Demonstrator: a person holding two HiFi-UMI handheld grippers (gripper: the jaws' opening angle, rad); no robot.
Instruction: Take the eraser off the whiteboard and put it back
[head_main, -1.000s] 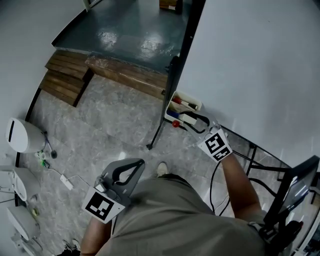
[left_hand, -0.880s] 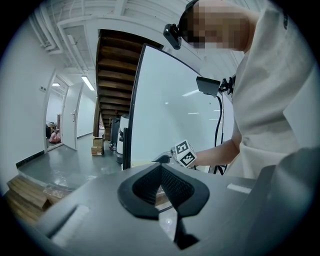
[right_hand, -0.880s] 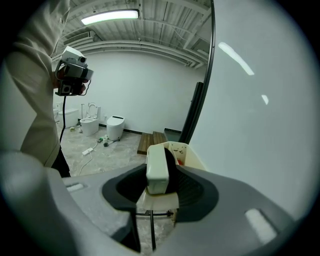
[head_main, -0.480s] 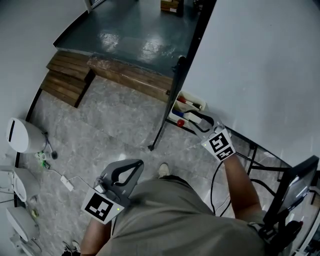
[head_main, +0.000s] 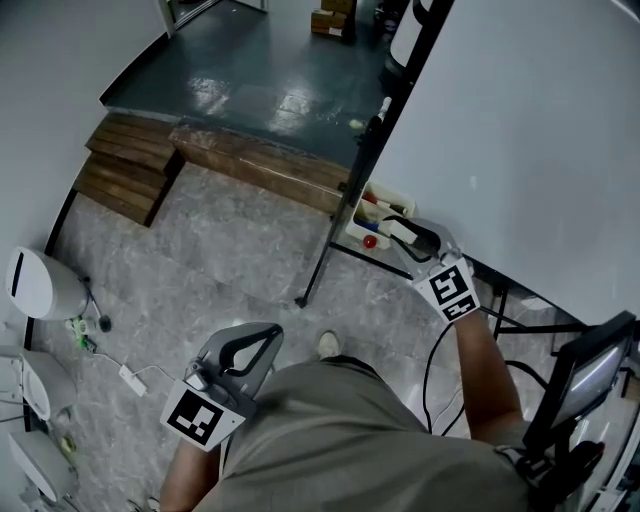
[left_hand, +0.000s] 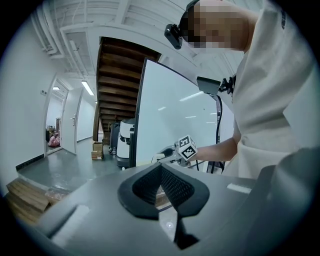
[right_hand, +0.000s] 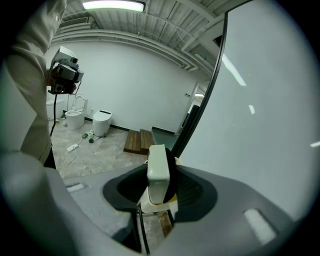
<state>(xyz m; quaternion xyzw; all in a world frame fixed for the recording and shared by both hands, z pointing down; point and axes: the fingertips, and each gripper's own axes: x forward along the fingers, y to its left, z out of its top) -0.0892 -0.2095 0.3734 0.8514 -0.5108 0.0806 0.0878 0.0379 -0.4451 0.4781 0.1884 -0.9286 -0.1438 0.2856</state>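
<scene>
Pale grey marbled floor (head_main: 220, 250) meets a darker, glossy blue-grey floor (head_main: 260, 70) beyond low wooden steps (head_main: 125, 170). White toilets (head_main: 40, 283) stand along a plain white wall (right_hand: 135, 80) — a ceiling strip light (right_hand: 114, 5) glows overhead. A brown staircase (left_hand: 117, 75) climbs above.

The head camera looks steeply down from high up. The camera on the left hand-held gripper (left_hand: 161, 169) looks level from far back. The one on the right hand-held gripper (right_hand: 159, 172) is close beside the whiteboard (right_hand: 260, 110). All three see that whiteboard and the wooden steps (head_main: 125, 170).
</scene>
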